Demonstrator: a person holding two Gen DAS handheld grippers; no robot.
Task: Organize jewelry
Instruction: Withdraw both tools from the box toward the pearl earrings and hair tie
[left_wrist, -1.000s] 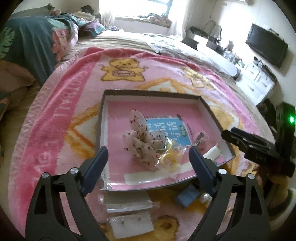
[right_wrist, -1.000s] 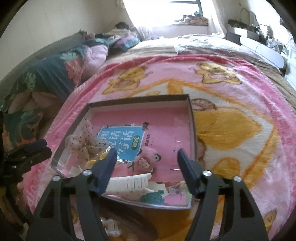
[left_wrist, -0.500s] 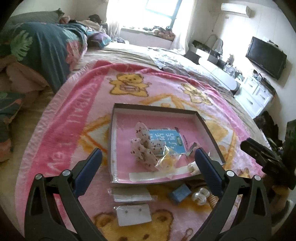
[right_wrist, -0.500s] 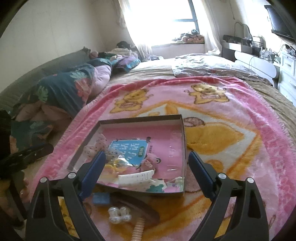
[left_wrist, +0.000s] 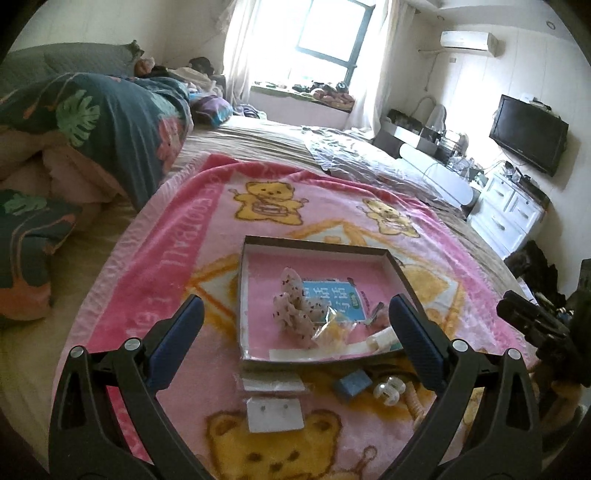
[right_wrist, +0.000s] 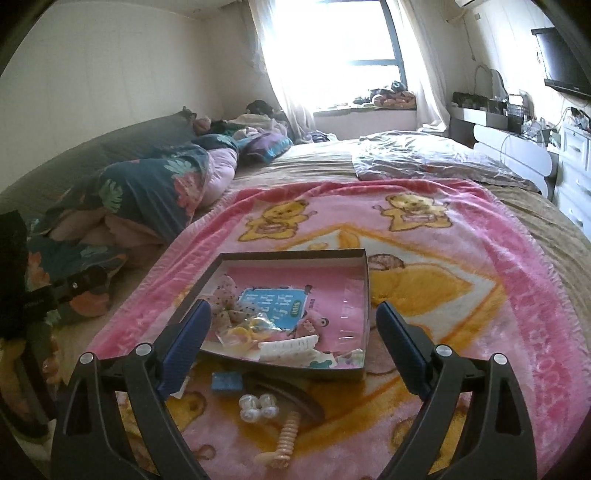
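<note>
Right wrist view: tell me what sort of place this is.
A bedroom, most likely: a wide bed covered by a pink bear-print fleece blanket, a rumpled dark floral duvet by the wall, and a curtained window beyond.

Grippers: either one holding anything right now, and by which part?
Nothing held. Left gripper and right gripper both stand open and empty above the box; their jaws have just been opening, with nothing between them.
</note>
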